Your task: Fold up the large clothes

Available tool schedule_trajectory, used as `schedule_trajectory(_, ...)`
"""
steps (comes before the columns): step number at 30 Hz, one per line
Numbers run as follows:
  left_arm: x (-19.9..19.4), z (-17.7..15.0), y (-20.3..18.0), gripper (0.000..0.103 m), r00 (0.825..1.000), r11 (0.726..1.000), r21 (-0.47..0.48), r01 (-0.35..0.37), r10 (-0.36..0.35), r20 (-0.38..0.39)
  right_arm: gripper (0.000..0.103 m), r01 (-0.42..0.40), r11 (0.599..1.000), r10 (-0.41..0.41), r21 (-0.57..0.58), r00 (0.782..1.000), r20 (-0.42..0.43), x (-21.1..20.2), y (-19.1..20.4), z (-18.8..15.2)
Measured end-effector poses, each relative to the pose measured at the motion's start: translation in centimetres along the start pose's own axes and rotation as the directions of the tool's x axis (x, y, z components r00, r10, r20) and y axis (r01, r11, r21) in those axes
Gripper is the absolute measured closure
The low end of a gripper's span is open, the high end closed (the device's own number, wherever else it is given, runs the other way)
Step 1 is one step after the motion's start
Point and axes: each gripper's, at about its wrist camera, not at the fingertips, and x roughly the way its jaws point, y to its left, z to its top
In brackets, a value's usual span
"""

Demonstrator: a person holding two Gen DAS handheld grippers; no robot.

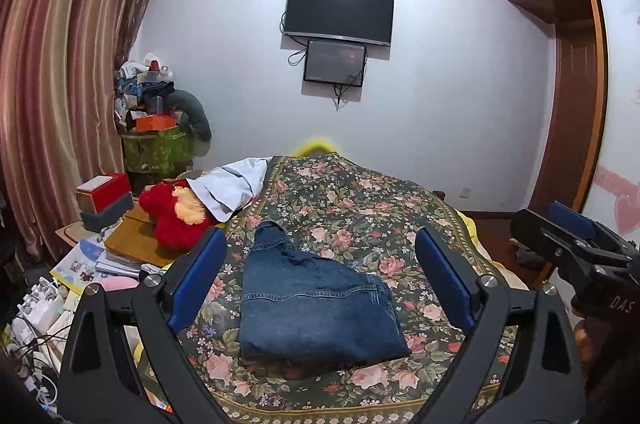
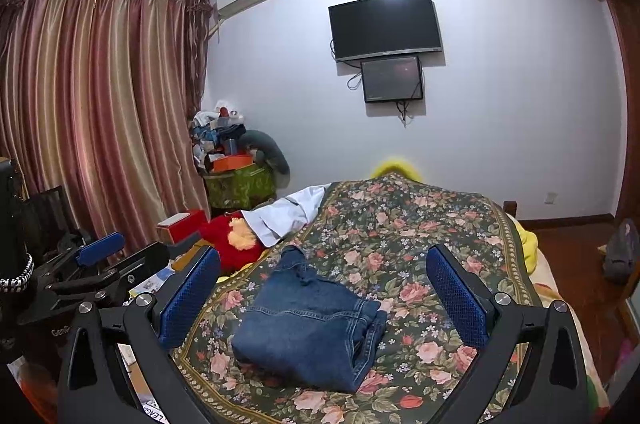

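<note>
A pair of blue jeans (image 1: 316, 308) lies folded into a compact bundle on the floral bedspread (image 1: 360, 199); it also shows in the right wrist view (image 2: 312, 328). One leg end sticks out toward the far side. My left gripper (image 1: 320, 264) is open and empty, held above the bundle, its blue pads (image 1: 200, 276) wide apart. My right gripper (image 2: 324, 284) is open and empty too, above the jeans. The right gripper shows at the right edge of the left wrist view (image 1: 572, 240); the left gripper shows at the left of the right wrist view (image 2: 104, 256).
A red plush toy (image 1: 176, 220) and a white garment (image 1: 232, 187) lie at the bed's left edge. Boxes, books and cables crowd the left side (image 1: 104, 224). Striped curtains (image 1: 60, 83) hang left. A wall TV (image 1: 340, 11) is ahead, a wooden wardrobe (image 1: 576, 95) on the right.
</note>
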Motion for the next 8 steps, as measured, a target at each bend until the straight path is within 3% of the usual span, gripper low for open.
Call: schedule_trajectory(8,-0.03,0.06,-0.12,0.007,1.0,1.0,0.004,-0.002,0.002,0.001,0.0,0.002,1.0,-0.002,0.004,1.0,-0.002,0.02,0.04,-0.01)
